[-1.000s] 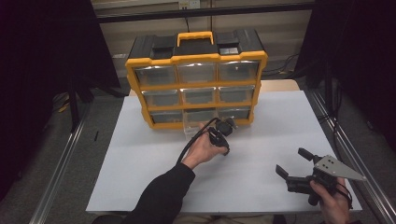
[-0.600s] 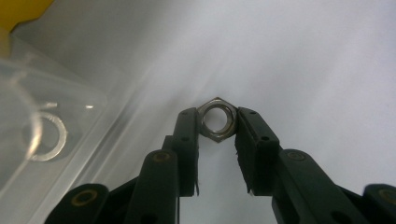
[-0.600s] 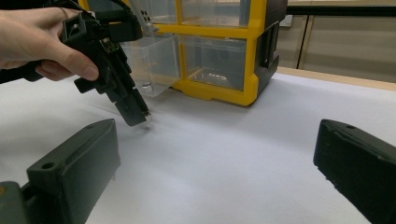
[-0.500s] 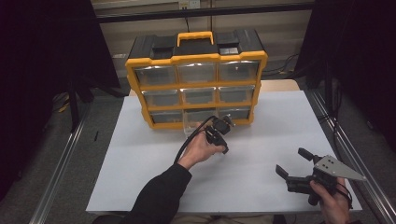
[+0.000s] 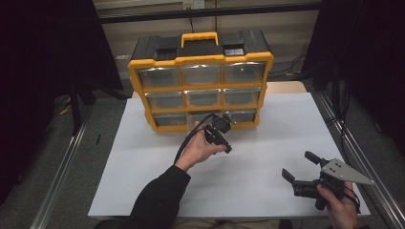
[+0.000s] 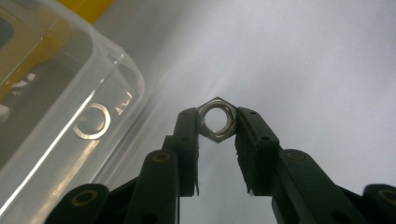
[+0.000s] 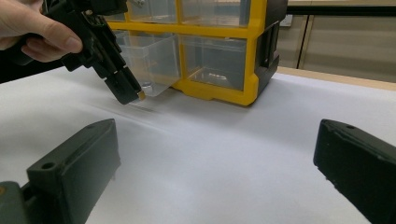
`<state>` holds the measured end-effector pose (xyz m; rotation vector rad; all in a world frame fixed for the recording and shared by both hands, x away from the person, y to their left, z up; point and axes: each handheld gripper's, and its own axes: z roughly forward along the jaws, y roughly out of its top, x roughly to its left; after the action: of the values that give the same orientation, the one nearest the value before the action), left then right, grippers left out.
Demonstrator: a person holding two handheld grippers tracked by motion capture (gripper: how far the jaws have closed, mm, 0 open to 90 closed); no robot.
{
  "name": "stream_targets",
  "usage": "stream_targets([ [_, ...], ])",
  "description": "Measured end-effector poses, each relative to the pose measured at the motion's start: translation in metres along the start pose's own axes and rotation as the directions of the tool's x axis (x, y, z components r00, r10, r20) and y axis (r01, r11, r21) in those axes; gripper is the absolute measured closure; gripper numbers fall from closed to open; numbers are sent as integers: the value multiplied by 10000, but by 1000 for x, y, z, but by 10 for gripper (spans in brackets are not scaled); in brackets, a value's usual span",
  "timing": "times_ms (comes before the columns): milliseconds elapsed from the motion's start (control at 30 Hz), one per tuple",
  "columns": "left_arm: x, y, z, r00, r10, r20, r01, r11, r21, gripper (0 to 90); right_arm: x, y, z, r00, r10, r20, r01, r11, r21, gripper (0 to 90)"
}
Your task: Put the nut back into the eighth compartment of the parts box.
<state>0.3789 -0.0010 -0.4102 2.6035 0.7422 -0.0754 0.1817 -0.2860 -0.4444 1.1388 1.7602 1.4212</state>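
A yellow and black organizer (image 5: 200,86) with clear drawers stands at the back of the white table (image 5: 272,138). Its bottom middle drawer (image 7: 149,65) is pulled out, and a metal ring (image 6: 92,122) lies inside it. My left gripper (image 6: 215,122) is shut on a silver hex nut (image 6: 205,119), pinched edge to edge at the jaw tips. It hangs just in front of that drawer (image 5: 223,143), tips tilted down toward the table. My right gripper (image 5: 298,164) rests low at the near right, open, with nothing between its jaws (image 7: 217,154).
The organizer's other drawers (image 5: 203,98) are pushed in. Metal rails (image 5: 351,143) run along both sides of the table, with dark floor beyond. Bare white surface lies between the two grippers.
My left hand has lifted slightly and drawn back from the open drawer with the nut in its jaws. The right gripper has stayed put.
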Motion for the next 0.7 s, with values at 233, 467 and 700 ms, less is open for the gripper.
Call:
stream_targets([
  [233, 2, -1, -11, 9998, 146, 160, -140, 9991, -399, 702, 0, 0, 0, 10000, 26, -12, -26, 10000, 4, 1],
  [467, 3, 0, -26, 9998, 191, 44, -189, 9986, -485, 702, 0, 0, 0, 10000, 7, -13, -7, 10000, 14, 1],
  [700, 4, -1, -36, 9992, 352, 196, -340, 9979, -556, 702, 0, 0, 0, 10000, -18, -22, 18, 10000, 26, 1],
])
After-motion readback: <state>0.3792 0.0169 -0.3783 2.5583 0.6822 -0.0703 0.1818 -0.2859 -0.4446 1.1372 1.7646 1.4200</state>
